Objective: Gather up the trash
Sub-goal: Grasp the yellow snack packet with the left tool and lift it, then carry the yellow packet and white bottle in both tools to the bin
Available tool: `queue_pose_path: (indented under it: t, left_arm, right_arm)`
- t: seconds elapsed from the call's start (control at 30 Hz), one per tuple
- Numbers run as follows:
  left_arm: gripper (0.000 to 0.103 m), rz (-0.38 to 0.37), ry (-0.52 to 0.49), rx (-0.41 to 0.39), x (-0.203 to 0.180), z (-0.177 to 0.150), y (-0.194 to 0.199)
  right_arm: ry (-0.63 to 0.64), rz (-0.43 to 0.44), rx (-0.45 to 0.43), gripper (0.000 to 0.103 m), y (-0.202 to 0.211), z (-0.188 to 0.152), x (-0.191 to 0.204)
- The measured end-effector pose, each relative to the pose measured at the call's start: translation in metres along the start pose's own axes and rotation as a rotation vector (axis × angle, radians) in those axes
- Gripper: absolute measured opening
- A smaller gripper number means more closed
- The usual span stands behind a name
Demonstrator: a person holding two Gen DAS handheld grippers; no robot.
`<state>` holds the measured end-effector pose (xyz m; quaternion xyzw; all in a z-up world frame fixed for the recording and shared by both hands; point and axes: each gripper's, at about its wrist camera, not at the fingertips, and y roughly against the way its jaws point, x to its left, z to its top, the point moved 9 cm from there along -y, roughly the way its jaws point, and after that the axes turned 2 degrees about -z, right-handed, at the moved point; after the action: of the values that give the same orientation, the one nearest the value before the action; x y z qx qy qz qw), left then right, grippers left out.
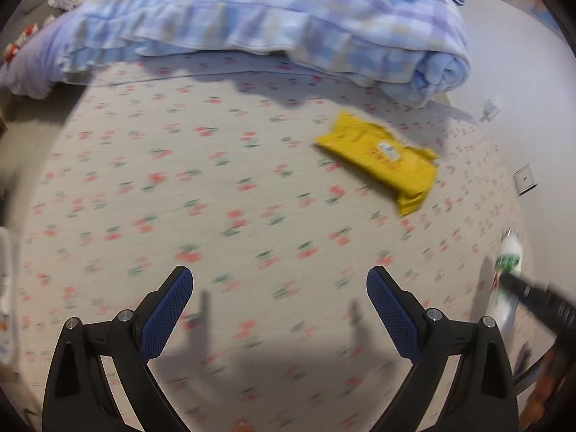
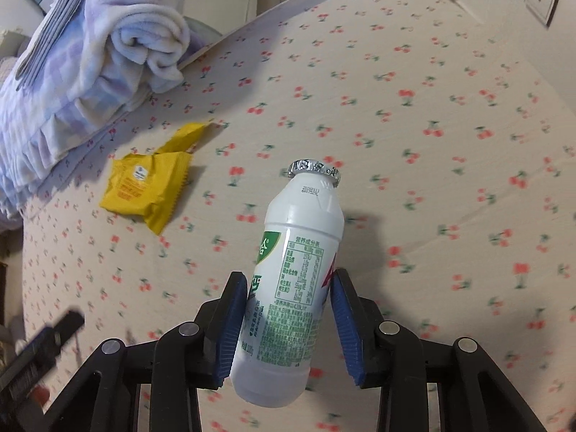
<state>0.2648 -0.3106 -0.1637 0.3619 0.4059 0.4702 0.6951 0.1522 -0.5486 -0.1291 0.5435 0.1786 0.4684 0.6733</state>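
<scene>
My right gripper (image 2: 288,280) is shut on a white plastic drink bottle (image 2: 291,280) with a foil lid and green label, held above the cherry-print bed sheet (image 2: 414,144). The bottle also shows at the right edge of the left wrist view (image 1: 507,262). A yellow snack wrapper (image 1: 381,158) lies flat on the sheet; it also shows in the right wrist view (image 2: 147,180), to the left of the bottle. My left gripper (image 1: 279,284) is open and empty above the sheet, with the wrapper ahead and to its right.
A folded blue-and-lilac checked blanket (image 1: 252,14) lies across the far side of the bed, and shows in the right wrist view (image 2: 82,61) too. A white wall with socket plates (image 1: 525,180) runs along the bed's right side. The other gripper's dark finger (image 2: 46,338) shows at lower left.
</scene>
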Motion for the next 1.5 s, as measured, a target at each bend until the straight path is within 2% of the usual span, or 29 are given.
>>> queue_pose_path:
  t: [0.07, 0.2, 0.37, 0.47, 0.53, 0.57, 0.7, 1.03, 1.23, 1.5]
  left_arm:
    - [0.096, -0.052, 0.035, -0.004, -0.014, 0.007, -0.009]
    - [0.081, -0.175, 0.134, -0.025, -0.039, 0.027, -0.028]
    - [0.069, -0.248, 0.221, -0.071, -0.059, 0.051, -0.044]
    - [0.05, -0.268, 0.277, -0.081, -0.064, 0.062, -0.054]
    - [0.025, -0.271, 0.299, -0.08, -0.066, 0.066, -0.061]
    - [0.021, -0.281, 0.31, -0.07, -0.065, 0.066, -0.064]
    - [0.015, -0.309, 0.329, -0.076, -0.067, 0.067, -0.065]
    - [0.006, -0.267, 0.132, -0.121, -0.066, 0.055, -0.011]
    - [0.006, -0.244, 0.046, -0.144, -0.045, 0.034, 0.029]
    - [0.006, -0.217, 0.026, -0.142, 0.003, 0.002, 0.088]
  right_arm:
    - [0.004, -0.007, -0.002, 0.042, 0.002, 0.002, -0.009]
    - [-0.005, -0.027, -0.013, 0.042, 0.005, 0.006, -0.024]
    - [-0.017, -0.007, 0.001, 0.042, 0.003, 0.006, -0.027]
    - [-0.011, 0.001, 0.003, 0.042, 0.004, 0.005, -0.023]
    - [-0.007, 0.006, 0.003, 0.042, 0.004, 0.004, -0.02]
    - [-0.005, 0.007, 0.002, 0.042, 0.004, 0.004, -0.02]
    - [-0.004, 0.009, -0.001, 0.042, 0.006, 0.005, -0.021]
    - [-0.007, 0.036, -0.032, 0.042, 0.025, 0.004, -0.013]
    - [-0.002, 0.07, -0.038, 0.042, 0.039, -0.004, 0.004]
    - [0.043, 0.11, -0.044, 0.042, 0.054, -0.018, 0.038]
